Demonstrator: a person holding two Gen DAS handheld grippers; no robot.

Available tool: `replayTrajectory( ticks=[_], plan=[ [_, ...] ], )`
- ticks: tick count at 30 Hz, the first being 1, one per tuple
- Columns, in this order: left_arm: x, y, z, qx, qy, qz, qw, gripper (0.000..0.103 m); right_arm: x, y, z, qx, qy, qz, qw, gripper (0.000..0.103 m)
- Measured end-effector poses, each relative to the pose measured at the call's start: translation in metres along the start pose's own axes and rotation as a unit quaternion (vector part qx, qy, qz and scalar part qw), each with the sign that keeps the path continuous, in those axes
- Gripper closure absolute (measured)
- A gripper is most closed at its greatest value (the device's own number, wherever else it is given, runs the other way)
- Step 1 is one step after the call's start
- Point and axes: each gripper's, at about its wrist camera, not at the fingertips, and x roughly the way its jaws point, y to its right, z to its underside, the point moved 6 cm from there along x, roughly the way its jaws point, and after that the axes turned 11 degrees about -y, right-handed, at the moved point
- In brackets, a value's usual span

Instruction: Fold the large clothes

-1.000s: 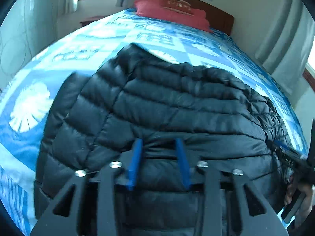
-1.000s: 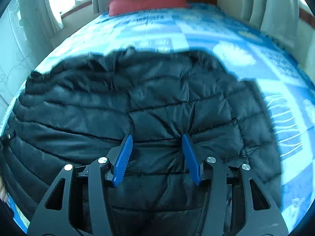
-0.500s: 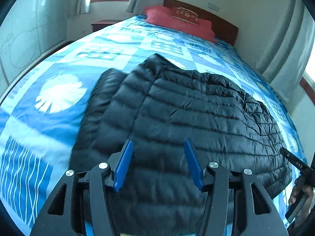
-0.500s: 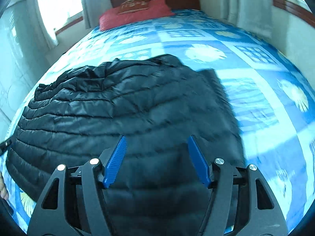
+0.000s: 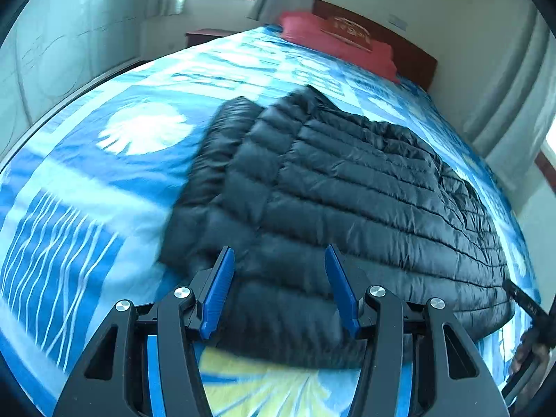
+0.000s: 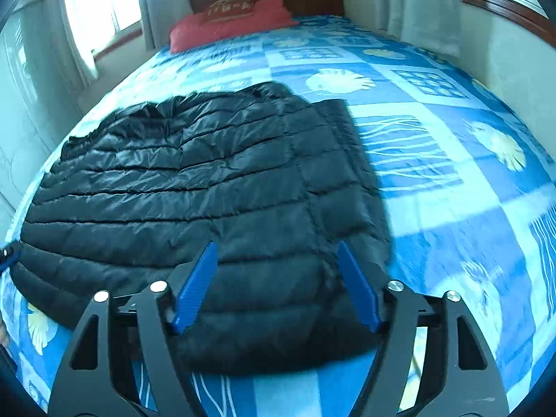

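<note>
**Operator:** Starting on my left. The left gripper hangs over the near left corner of the black puffer jacket, jaws parted with nothing between them. They opened within the last second and now stand at that width. The jacket lies flat on the blue patterned bedspread, close to the foot of the bed, with a sleeve folded in along its left edge.

**Partner:** And on the other side?

**Operator:** The right gripper sits over the near right corner of the same jacket, jaws released and just now widening, nothing pinched. In that view the bedspread runs bare to the right, with the red pillow far off at the headboard.

**Partner:** How will it handle?

**Operator:** I'd judge it light, soft and springy. The quilted shell looks shiny, so probably slippery. A fold will likely puff back up unless pressed down.

**Partner:** Where do you take hold?

**Operator:** At the hem corners or along a stitched seam, where the filling is thin. I'd bite deep enough to catch both layers, because a shallow pinch on a puffed channel could slide off.
</note>
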Motion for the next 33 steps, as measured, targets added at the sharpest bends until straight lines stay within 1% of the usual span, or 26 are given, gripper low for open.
replayTrajectory(
  ticks=[2,3,4,5,8,9,10,11,13,14,16,18,19,20,21,22,23,24,25,26,27,28,31,33],
  plan=[
    [-0.011,-0.014,0.01,-0.028,0.011,-0.001,0.9995,0.047,-0.003,0.013,0.008,0.02,-0.002,-0.004,1.0,0.029],
    [-0.015,-0.02,0.014,-0.042,0.015,0.002,0.999,0.037,-0.003,0.018,0.01,0.028,-0.005,-0.006,1.0,0.027],
    [-0.017,-0.028,0.019,-0.059,0.017,0.003,0.9981,0.032,-0.001,0.025,0.014,0.04,-0.011,-0.01,0.999,0.025],
    [-0.016,-0.032,0.021,-0.069,0.015,0.003,0.9975,0.03,0.002,0.03,0.017,0.051,-0.018,-0.016,0.998,0.025],
    [-0.001,-0.043,0.029,-0.102,-0.011,0.015,0.9946,0.03,0.013,0.039,0.023,0.077,-0.033,-0.035,0.996,0.025],
    [0.004,-0.045,0.03,-0.113,-0.019,0.027,0.9931,0.03,0.016,0.039,0.024,0.083,-0.036,-0.042,0.995,0.025],
    [0.008,-0.044,0.029,-0.119,-0.022,0.041,0.9918,0.029,0.019,0.039,0.024,0.088,-0.039,-0.049,0.994,0.025],
    [0.011,-0.043,0.028,-0.121,-0.023,0.047,0.9912,0.026,0.022,0.038,0.023,0.089,-0.041,-0.052,0.994,0.024],
    [0.017,-0.041,0.023,-0.124,-0.022,0.054,0.9906,0.026,0.028,0.038,0.023,0.095,-0.046,-0.054,0.993,0.021],
    [0.019,-0.041,0.02,-0.128,-0.022,0.06,0.9897,0.026,0.031,0.039,0.024,0.099,-0.049,-0.058,0.992,0.02],
    [0.024,-0.042,0.019,-0.142,-0.023,0.07,0.9871,0.029,0.035,0.041,0.025,0.111,-0.051,-0.069,0.99,0.018],
    [0.027,-0.042,0.019,-0.149,-0.023,0.076,0.9856,0.043,0.036,0.041,0.025,0.114,-0.049,-0.072,0.99,0.018],
    [0.027,-0.042,0.019,-0.149,-0.022,0.077,0.9855,0.047,0.036,0.04,0.025,0.113,-0.048,-0.07,0.99,0.018],
    [0.027,-0.041,0.02,-0.148,-0.019,0.078,0.9858,0.053,0.036,0.039,0.025,0.11,-0.047,-0.066,0.991,0.019],
    [0.027,-0.038,0.02,-0.144,-0.016,0.076,0.9865,0.058,0.036,0.038,0.025,0.106,-0.044,-0.065,0.991,0.026],
    [0.026,-0.037,0.02,-0.14,-0.014,0.075,0.9871,0.06,0.035,0.035,0.024,0.102,-0.041,-0.067,0.992,0.04],
    [0.025,-0.035,0.021,-0.135,-0.01,0.073,0.9881,0.064,0.035,0.031,0.024,0.099,-0.043,-0.084,0.991,0.048],
    [0.023,-0.033,0.021,-0.129,-0.008,0.072,0.989,0.068,0.035,0.029,0.023,0.1,-0.044,-0.087,0.99,0.056],
    [0.022,-0.031,0.021,-0.125,-0.006,0.071,0.9896,0.07,0.034,0.028,0.023,0.1,-0.042,-0.088,0.99,0.064],
    [0.018,-0.029,0.022,-0.119,-0.003,0.069,0.9905,0.073,0.033,0.026,0.023,0.097,-0.039,-0.088,0.991,0.067],
    [0.016,-0.028,0.022,-0.116,-0.001,0.068,0.9909,0.076,0.03,0.024,0.023,0.094,-0.035,-0.087,0.991,0.071],
    [0.013,-0.027,0.022,-0.112,0.001,0.068,0.9914,0.077,0.028,0.024,0.022,0.093,-0.033,-0.087,0.991,0.075],
    [0.006,-0.025,0.024,-0.106,0.004,0.068,0.992,0.079,0.02,0.022,0.023,0.086,-0.026,-0.089,0.992,0.081],
    [0.0,-0.024,0.027,-0.102,0.006,0.067,0.9925,0.08,0.014,0.022,0.025,0.079,-0.024,-0.087,0.993,0.082]
  ],
)
